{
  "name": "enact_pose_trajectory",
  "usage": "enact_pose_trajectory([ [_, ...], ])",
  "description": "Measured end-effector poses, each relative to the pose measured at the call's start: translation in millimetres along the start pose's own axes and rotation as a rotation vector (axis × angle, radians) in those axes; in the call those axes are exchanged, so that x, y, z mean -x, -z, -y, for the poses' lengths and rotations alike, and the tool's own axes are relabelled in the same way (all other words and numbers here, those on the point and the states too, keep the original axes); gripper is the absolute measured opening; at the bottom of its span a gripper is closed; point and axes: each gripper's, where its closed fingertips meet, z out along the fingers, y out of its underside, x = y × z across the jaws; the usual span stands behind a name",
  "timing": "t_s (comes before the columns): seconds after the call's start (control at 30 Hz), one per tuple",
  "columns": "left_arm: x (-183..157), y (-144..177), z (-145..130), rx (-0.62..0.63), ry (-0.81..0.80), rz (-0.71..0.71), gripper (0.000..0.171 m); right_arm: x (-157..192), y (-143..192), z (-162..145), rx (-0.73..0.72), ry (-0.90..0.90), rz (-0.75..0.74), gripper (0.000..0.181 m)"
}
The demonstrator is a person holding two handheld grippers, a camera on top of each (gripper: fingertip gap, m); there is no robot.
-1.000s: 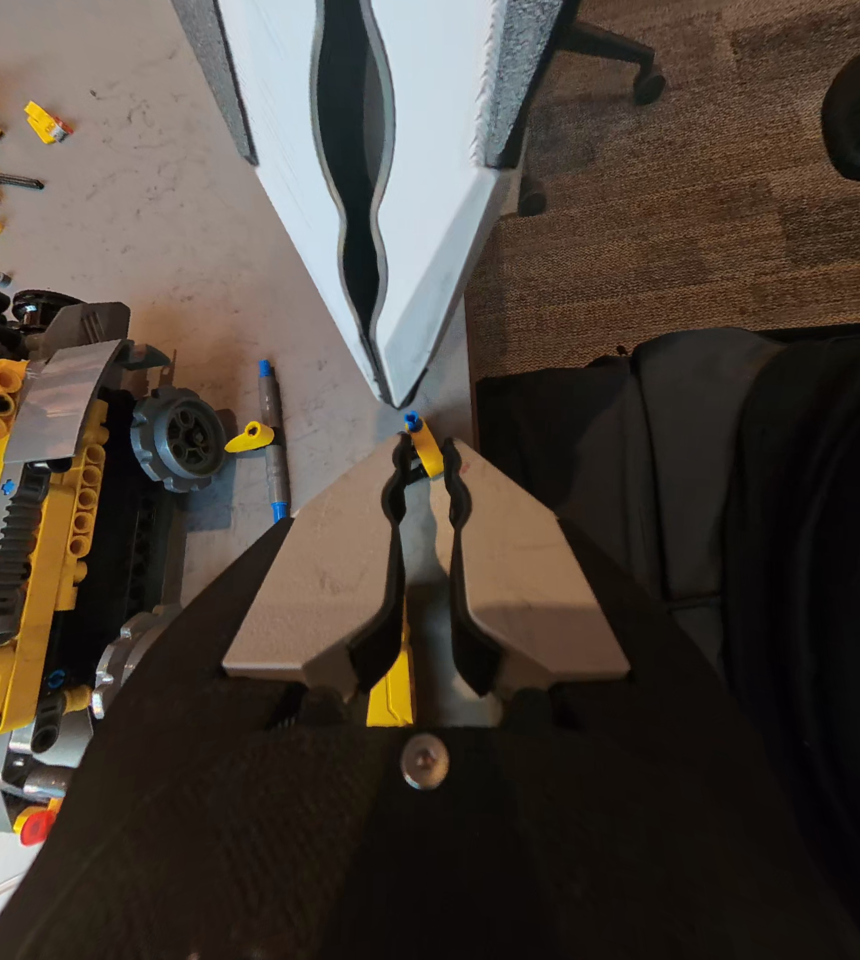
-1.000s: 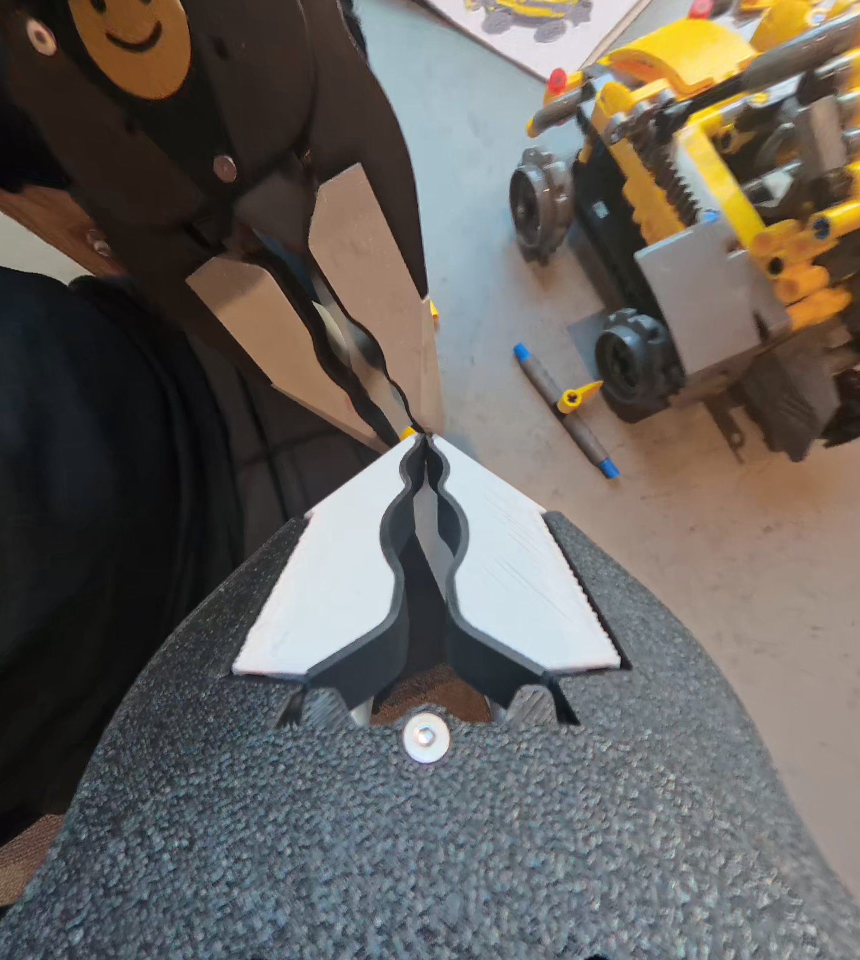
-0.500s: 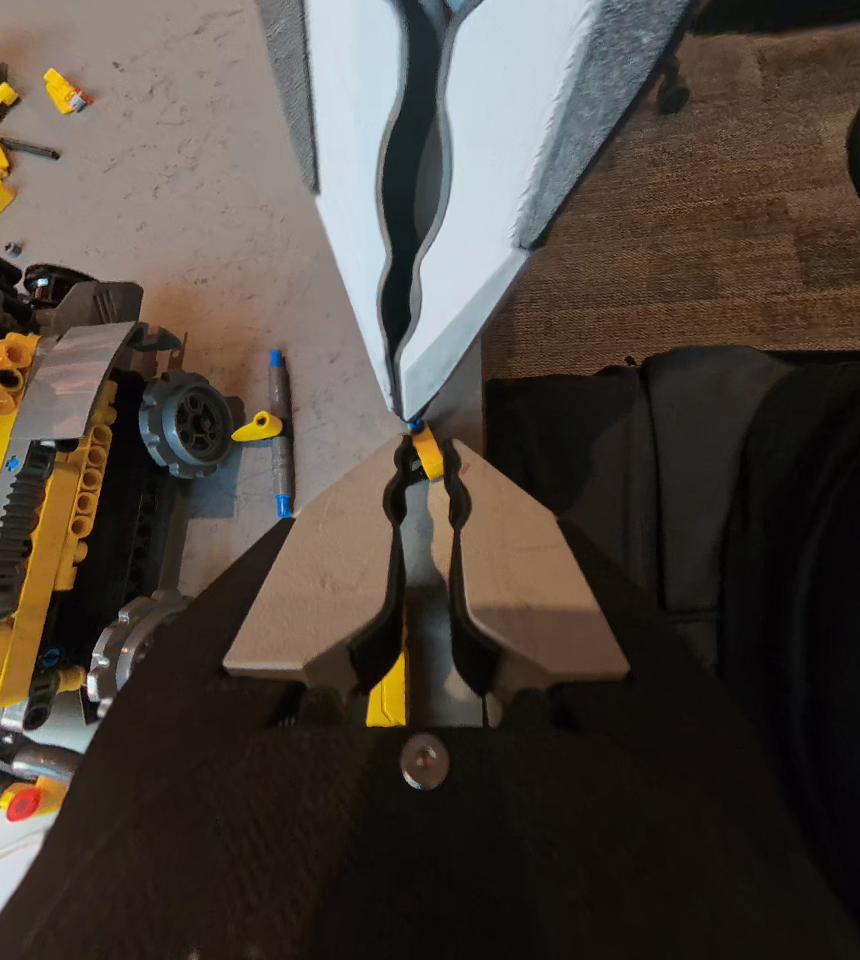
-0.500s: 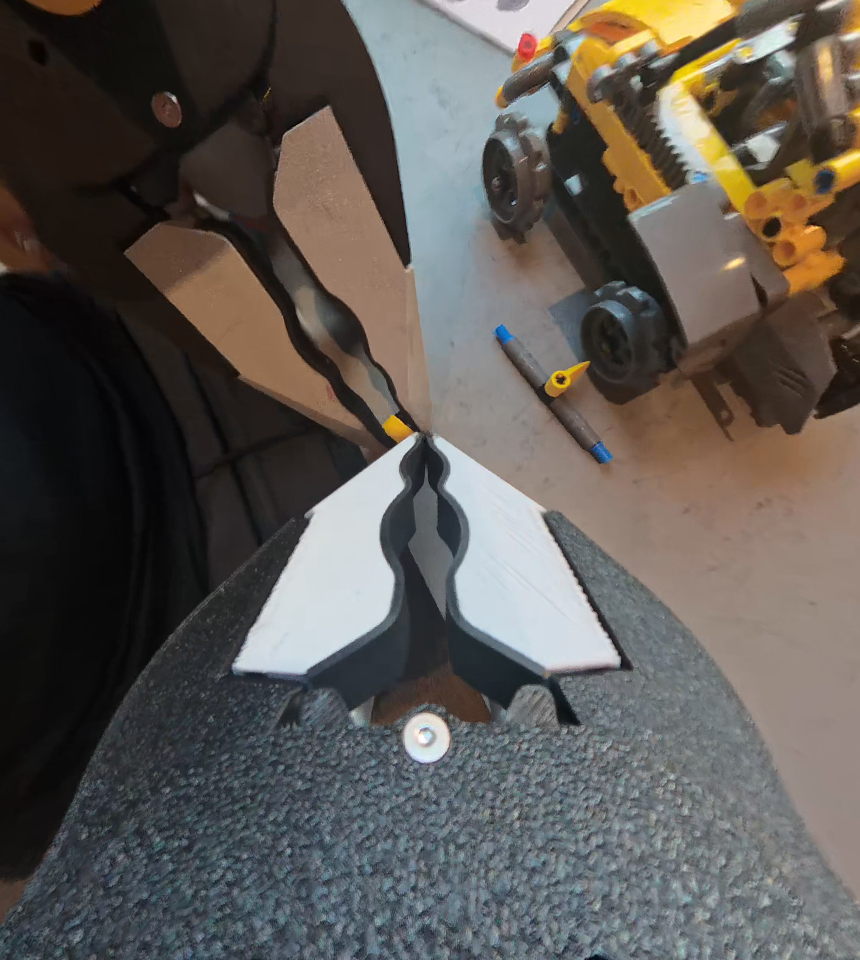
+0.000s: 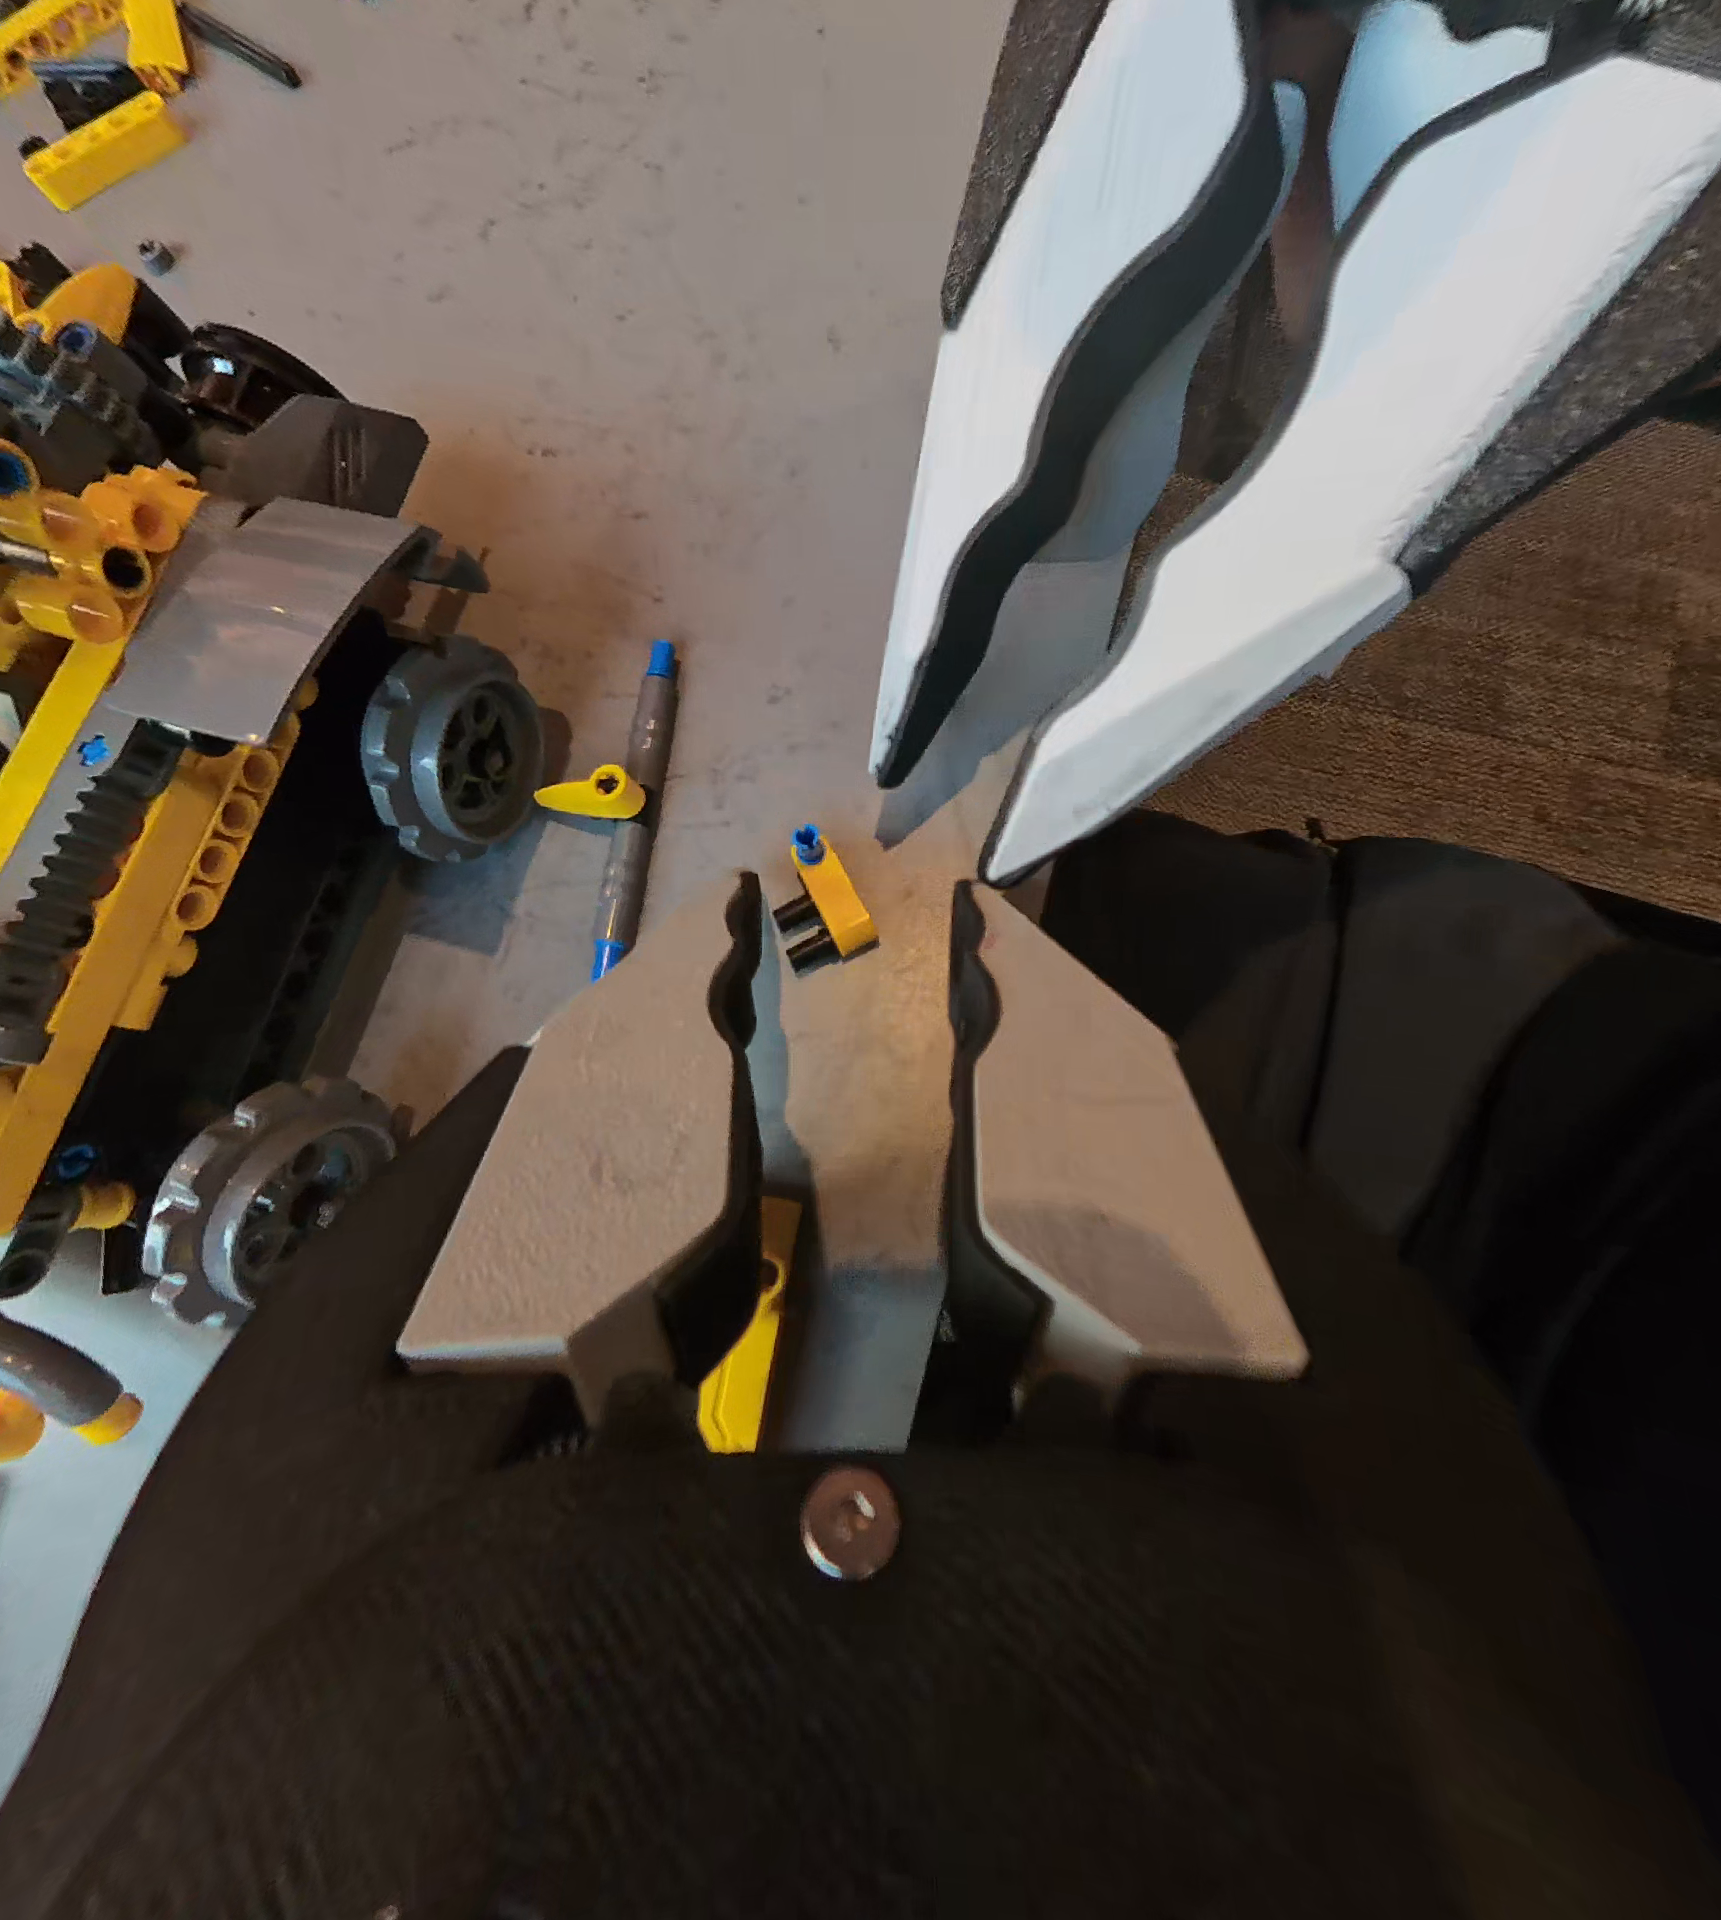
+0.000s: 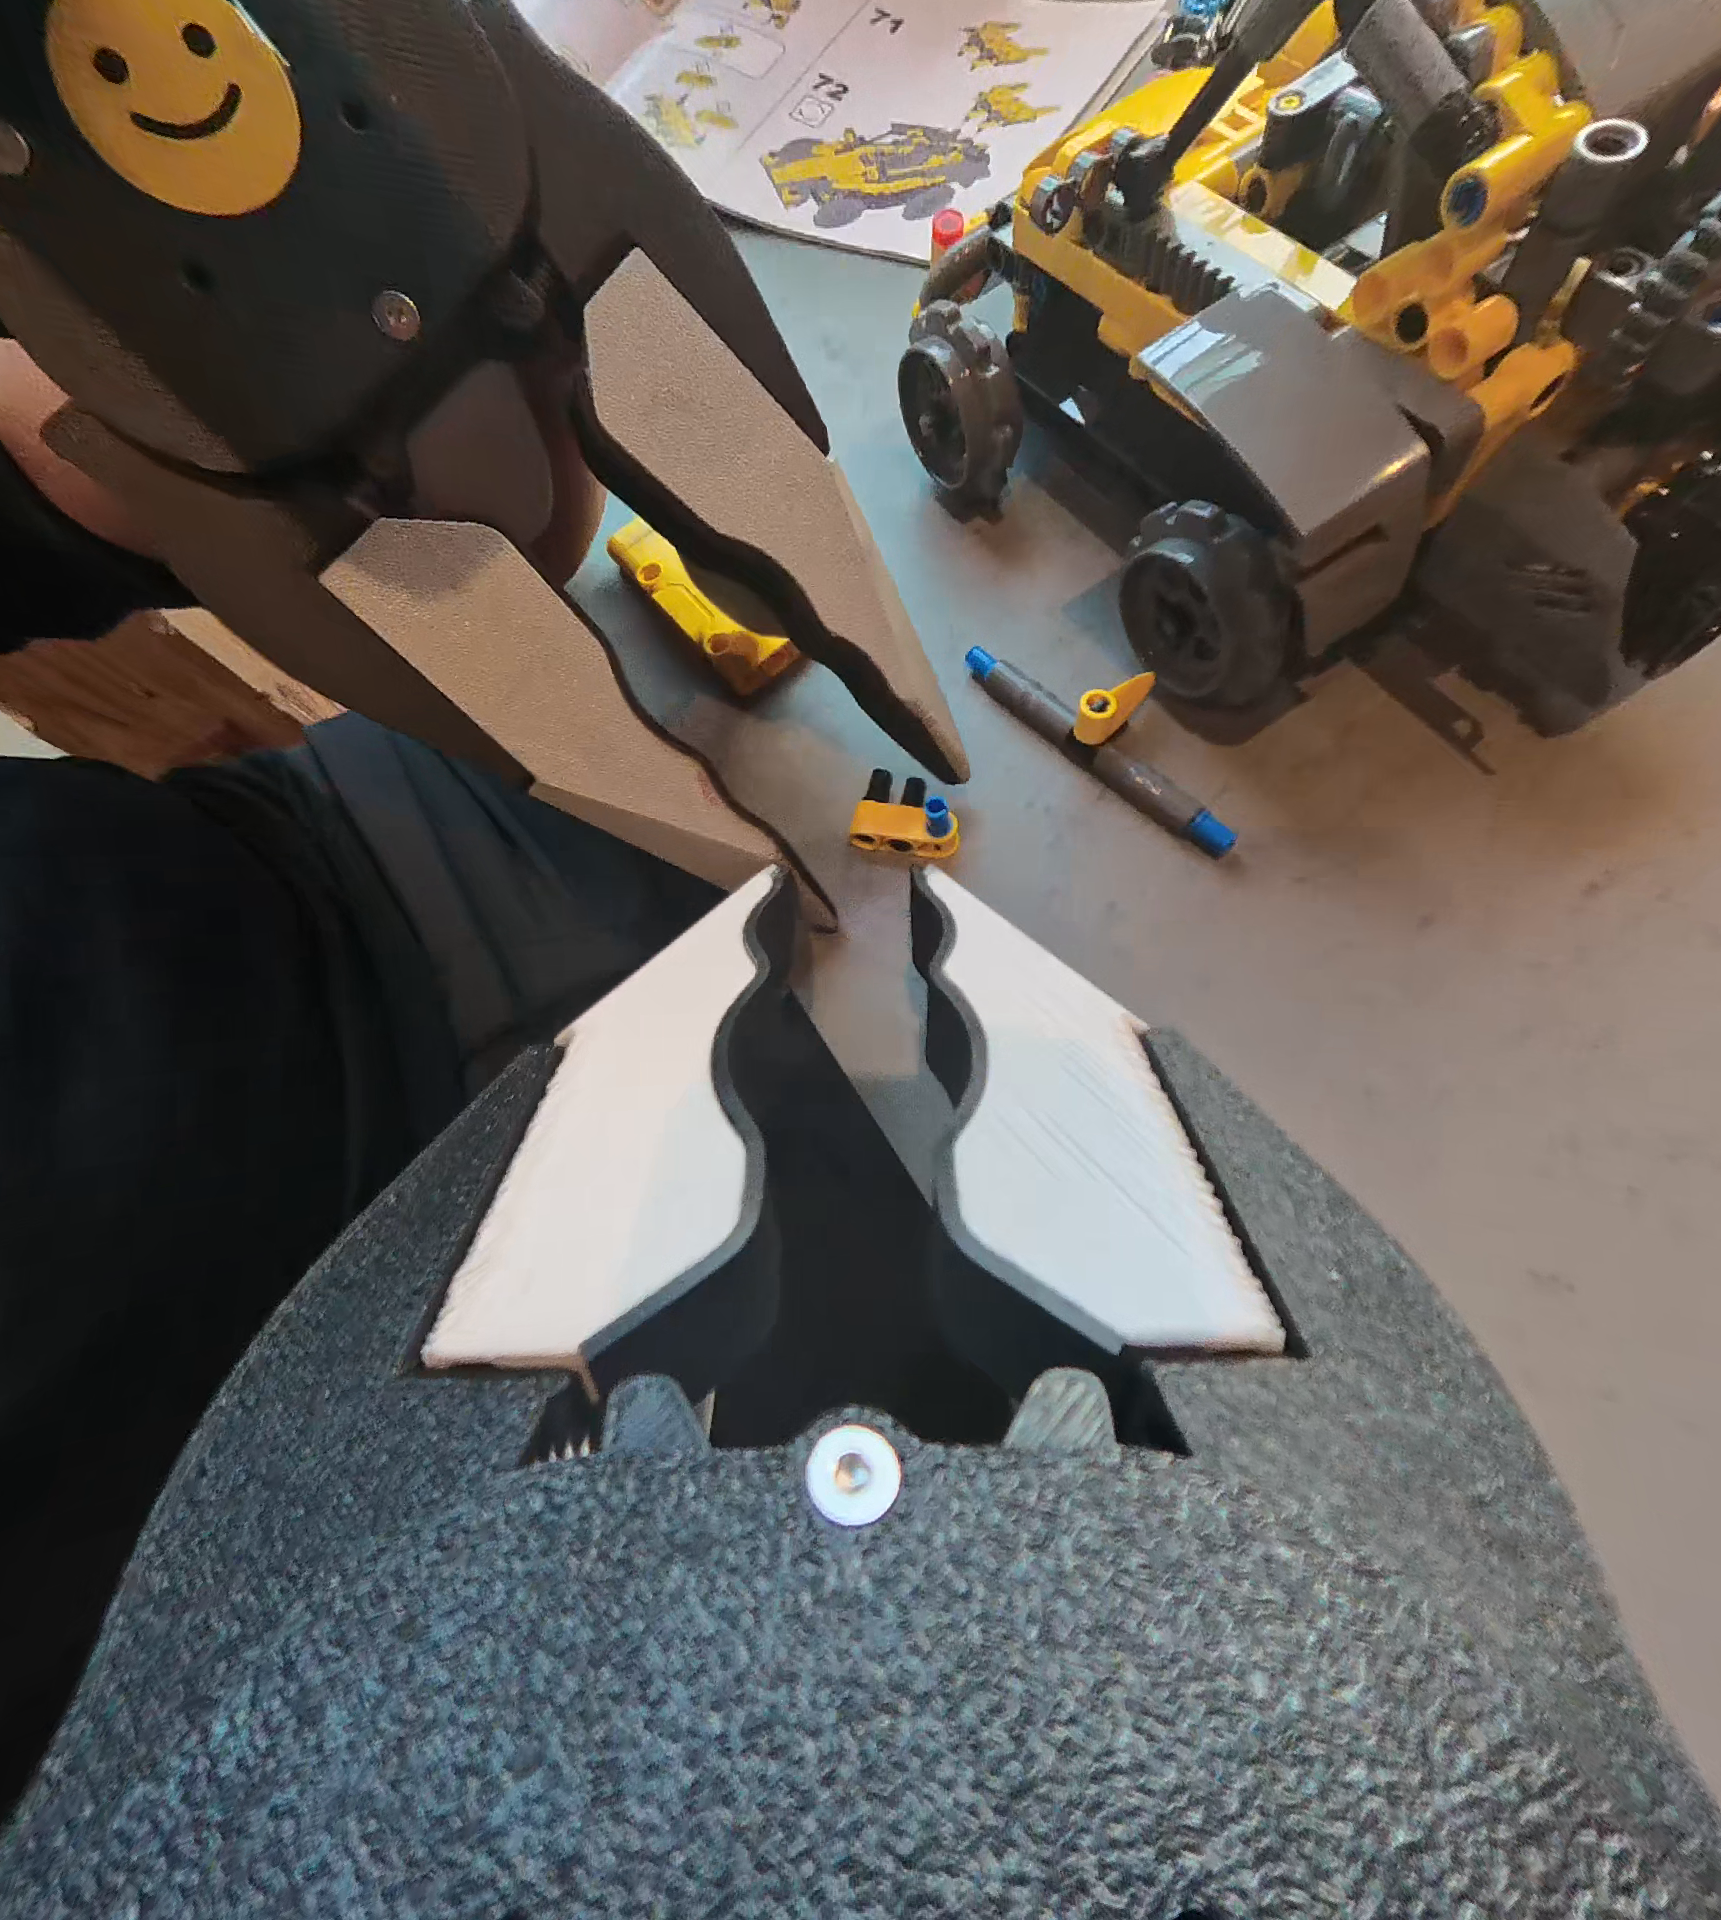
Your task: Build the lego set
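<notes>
Both pairs of jaws have sprung apart since half a second ago, and the small yellow connector that was pinched at the tips now lies loose on the grey tabletop (image 5: 627,312).

Left wrist view first: the left gripper (image 5: 856,914) stands released, grasping nothing, and the small yellow connector (image 5: 833,902) sits on the table right at the mouth of its jaws, closer to the left-hand finger. Its long axis slants up and to the left, blue pin at the far end, two black pins poking sideways toward that finger. Beyond it hangs the right gripper (image 5: 939,821), white fingers spread, tips just past the piece. Off to the left lies a grey axle rod with blue ends (image 5: 640,790) carrying a yellow cam, and beside that the yellow and grey tracked vehicle model (image 5: 108,790). A yellow beam (image 5: 747,1340) shows deep between the fingers, on the table beneath.

Over to the right wrist view: the right gripper (image 6: 845,883) is also released and empty. The connector (image 6: 903,828) lies just ahead of its tips, slightly right of centre, long axis crosswise to these jaws, pins pointing away. The left gripper (image 6: 887,842) comes down from the upper left, one fingertip almost over the pins. Both tips are close; the left looks nearer. The instruction booklet (image 6: 835,125) lies behind the model (image 6: 1355,364).
</notes>
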Motion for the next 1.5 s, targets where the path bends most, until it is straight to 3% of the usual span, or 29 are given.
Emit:
enact_pose_trajectory([
  [0.23,10,19,6,-0.019,0.028,-0.009,0.043,-5,0,3,-0.042,-0.010,-0.028,0.031],
  [0.4,43,72,21,-0.062,0.003,0.058,0.044,-3,-2,0,-0.026,-0.058,-0.002,0.043],
  [0.53,54,99,-9,0.055,0.006,-0.012,0.047,-2,-11,-7,0.041,-0.067,-0.039,0.048],
  [0.67,50,95,-48,0.198,-0.014,-0.088,0.045,-5,-15,-7,0.060,-0.054,-0.114,0.047],
  [0.93,37,77,-79,0.331,-0.009,-0.182,0.048,-8,-28,1,0.050,-0.024,-0.158,0.041],
  [1.07,36,80,-75,0.302,0.016,-0.208,0.047,-5,-30,1,0.045,0.021,-0.137,0.024],
  [1.27,26,65,-69,0.302,-0.084,-0.180,0.044,2,-32,1,0.054,0.107,-0.088,0.025],
  [1.4,19,62,-65,0.271,-0.128,-0.200,0.032,2,-31,0,0.068,0.139,-0.078,0.028],
  [1.5,30,67,-67,0.275,-0.108,-0.176,0.041,4,-28,-2,0.085,0.135,-0.074,0.037],
])
